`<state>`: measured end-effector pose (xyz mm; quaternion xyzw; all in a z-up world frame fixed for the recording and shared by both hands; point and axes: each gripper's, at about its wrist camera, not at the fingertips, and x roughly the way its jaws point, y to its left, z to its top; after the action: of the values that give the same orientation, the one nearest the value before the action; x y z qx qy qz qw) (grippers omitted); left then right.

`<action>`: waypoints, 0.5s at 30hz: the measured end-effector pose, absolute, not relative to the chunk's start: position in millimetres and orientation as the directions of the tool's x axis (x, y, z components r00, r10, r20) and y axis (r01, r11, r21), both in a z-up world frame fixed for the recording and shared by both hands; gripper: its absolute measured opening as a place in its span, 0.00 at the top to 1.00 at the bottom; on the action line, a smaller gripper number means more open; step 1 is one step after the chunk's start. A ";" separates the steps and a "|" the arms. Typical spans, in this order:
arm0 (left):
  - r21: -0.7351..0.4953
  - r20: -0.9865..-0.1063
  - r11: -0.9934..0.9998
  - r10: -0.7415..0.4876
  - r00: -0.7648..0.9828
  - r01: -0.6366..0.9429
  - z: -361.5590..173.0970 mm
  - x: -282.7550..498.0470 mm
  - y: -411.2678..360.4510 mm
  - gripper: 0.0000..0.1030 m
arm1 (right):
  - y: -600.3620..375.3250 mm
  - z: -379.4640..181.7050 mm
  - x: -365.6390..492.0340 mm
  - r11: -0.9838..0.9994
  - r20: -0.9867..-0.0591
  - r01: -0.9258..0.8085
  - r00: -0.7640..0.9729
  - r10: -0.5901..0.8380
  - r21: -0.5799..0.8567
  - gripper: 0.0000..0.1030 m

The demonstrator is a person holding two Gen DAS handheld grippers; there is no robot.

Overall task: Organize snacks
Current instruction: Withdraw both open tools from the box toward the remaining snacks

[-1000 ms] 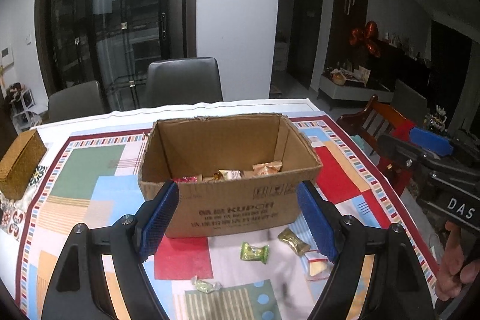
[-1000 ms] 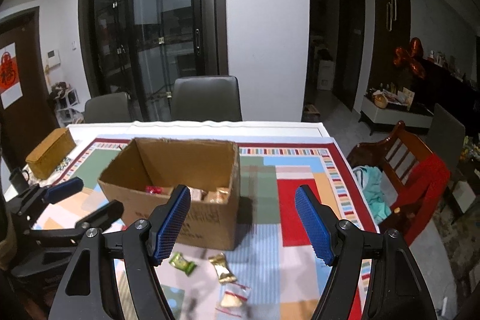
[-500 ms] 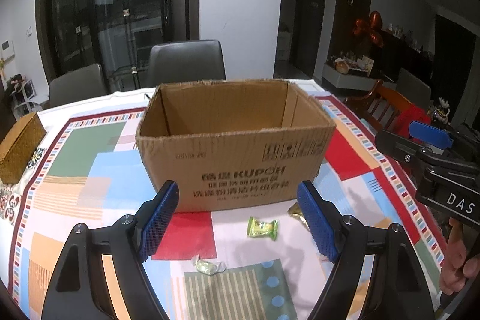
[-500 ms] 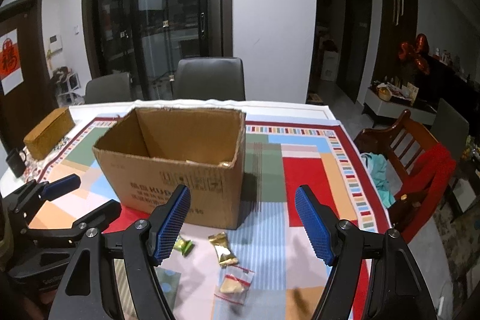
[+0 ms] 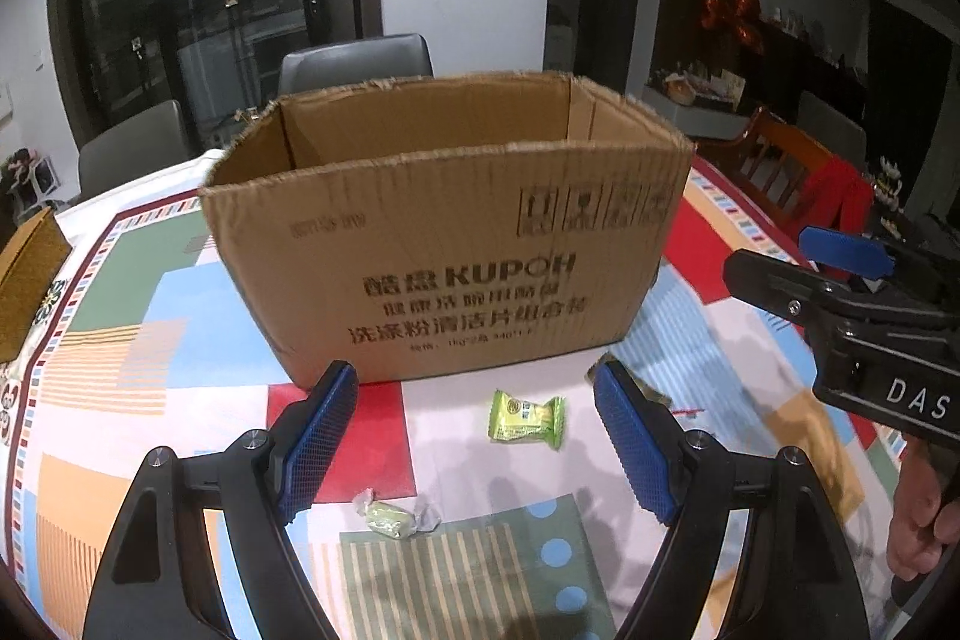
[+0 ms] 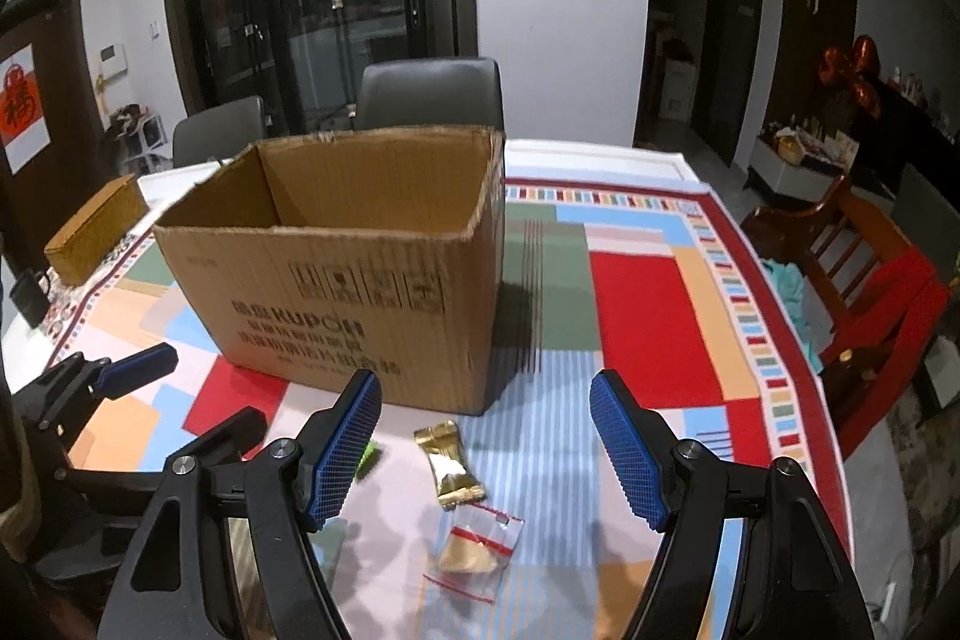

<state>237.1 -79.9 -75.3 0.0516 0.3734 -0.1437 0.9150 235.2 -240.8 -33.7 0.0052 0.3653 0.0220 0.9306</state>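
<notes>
Cardboard box (image 5: 444, 244) stood at twelve o'clock, blocking both spread, empty claws: left gripper (image 5: 474, 436), right gripper (image 6: 486, 442). Green candy (image 5: 528, 417) lay between the left's fingers.

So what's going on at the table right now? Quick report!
Left gripper open, empty. Right gripper open, empty. Green candy, gold packet and clear bag loose before cardboard box. Nothing in the way.

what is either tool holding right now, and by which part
Nothing. The left tool and right tool are both open and empty; the green candy and gold packet lie loose on the tablecloth.
</notes>
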 end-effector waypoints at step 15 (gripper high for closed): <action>-0.009 -0.762 0.928 -0.247 0.598 0.372 -121.7 250.6 -96.2 0.22 | -235.8 -80.8 255.6 0.995 -0.756 -0.096 0.649 0.081 0.025 0.32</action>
<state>250.6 -96.2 -121.7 0.0755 0.4133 -0.1738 0.8907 255.6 -235.8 -80.8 -0.0088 0.4159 0.0487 0.9081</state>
